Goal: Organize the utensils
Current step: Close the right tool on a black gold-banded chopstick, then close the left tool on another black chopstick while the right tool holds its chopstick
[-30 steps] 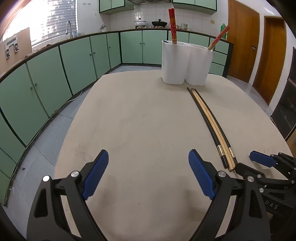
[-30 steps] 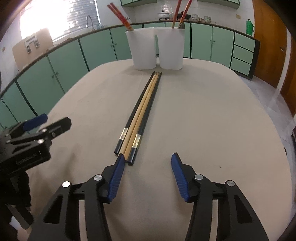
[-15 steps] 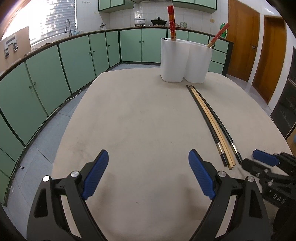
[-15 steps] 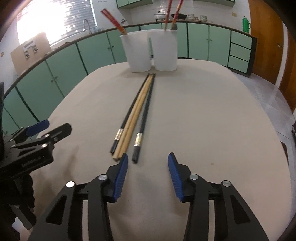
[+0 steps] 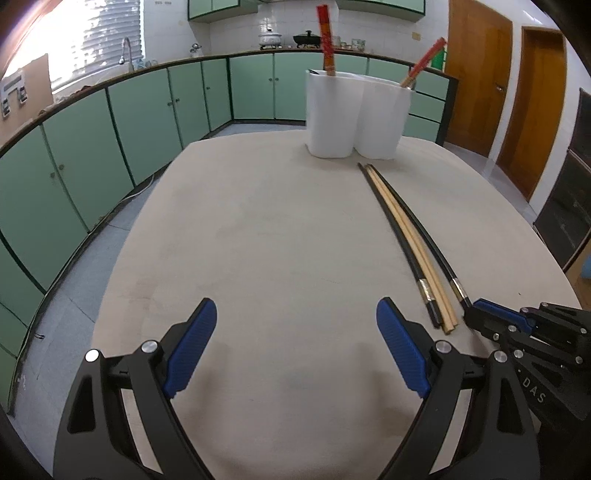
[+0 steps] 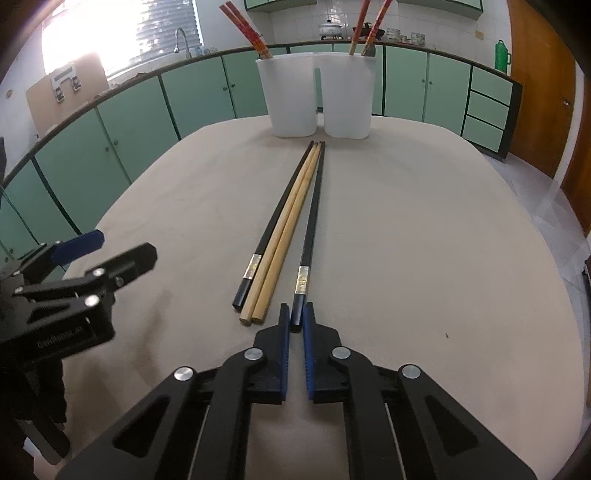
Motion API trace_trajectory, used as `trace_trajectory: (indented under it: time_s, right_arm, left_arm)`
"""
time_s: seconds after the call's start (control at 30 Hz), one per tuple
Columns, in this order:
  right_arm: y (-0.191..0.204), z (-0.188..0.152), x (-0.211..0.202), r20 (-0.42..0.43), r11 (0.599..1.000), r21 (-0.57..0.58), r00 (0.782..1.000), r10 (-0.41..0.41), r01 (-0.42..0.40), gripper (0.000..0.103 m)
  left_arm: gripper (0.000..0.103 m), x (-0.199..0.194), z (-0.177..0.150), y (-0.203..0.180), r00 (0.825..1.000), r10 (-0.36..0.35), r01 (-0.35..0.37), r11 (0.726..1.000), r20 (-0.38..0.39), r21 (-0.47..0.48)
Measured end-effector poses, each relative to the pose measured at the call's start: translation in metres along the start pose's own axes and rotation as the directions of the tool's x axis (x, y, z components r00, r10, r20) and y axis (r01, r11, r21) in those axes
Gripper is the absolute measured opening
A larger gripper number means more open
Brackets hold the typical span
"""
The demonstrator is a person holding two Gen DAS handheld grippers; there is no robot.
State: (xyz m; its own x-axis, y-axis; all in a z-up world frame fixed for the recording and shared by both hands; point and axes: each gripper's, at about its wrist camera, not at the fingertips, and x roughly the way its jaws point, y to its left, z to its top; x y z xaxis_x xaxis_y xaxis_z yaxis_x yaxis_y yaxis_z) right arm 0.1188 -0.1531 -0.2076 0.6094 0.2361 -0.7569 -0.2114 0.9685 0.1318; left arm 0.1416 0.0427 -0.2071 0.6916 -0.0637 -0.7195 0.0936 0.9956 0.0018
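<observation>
Several chopsticks lie lengthwise on the beige table: a black one, two wooden ones and another black one. My right gripper is shut on the near end of the right black chopstick, which still rests on the table. It also shows in the left wrist view. My left gripper is open and empty, left of the chopsticks. Two joined white holders with red chopsticks stand at the far end.
Green cabinets curve round the table on the left and behind. Wooden doors are at the right. The left gripper's body shows at the left of the right wrist view.
My right gripper has moved forward and closed on the near end of the right black chopstick. That chopstick has shifted a little away from the other ones. The left gripper stays open.
</observation>
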Motion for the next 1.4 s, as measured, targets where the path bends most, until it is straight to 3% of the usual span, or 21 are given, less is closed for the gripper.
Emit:
trace_trajectory:
  time_s: [0.4,0.73,1.07,1.23,1.4]
  right_arm:
    - [-0.04,-0.004,-0.009,0.01,0.997,0.062,0.999,-0.04,0.039,0.006]
    - [-0.053,-0.005,-0.01,0.019,0.995,0.093,1.0,-0.025,0.023,0.007]
    - [-0.056,-0.006,-0.011,0.022,0.994,0.105,1.0,-0.009,0.007,0.007]
    - [-0.056,-0.006,-0.01,0.016,0.996,0.093,1.0,-0.008,0.007,0.007]
    - [-0.056,-0.005,-0.01,0.013,0.996,0.088,1.0,-0.007,0.005,0.007]
  left_arm:
    - [0.086,0.01,-0.008,-0.039,0.994,-0.081,0.083,0.996,-0.072,0.026]
    - [0.086,0.024,-0.008,-0.058,0.99,-0.064,0.072,0.996,-0.128,0.058]
    - [0.086,0.026,-0.005,-0.069,0.989,-0.07,0.08,0.994,-0.13,0.077]
    - [0.086,0.028,-0.002,-0.063,0.989,-0.071,0.077,0.996,-0.127,0.042]
    - [0.085,0.022,-0.002,-0.06,0.985,-0.12,0.122,0.992,-0.124,0.01]
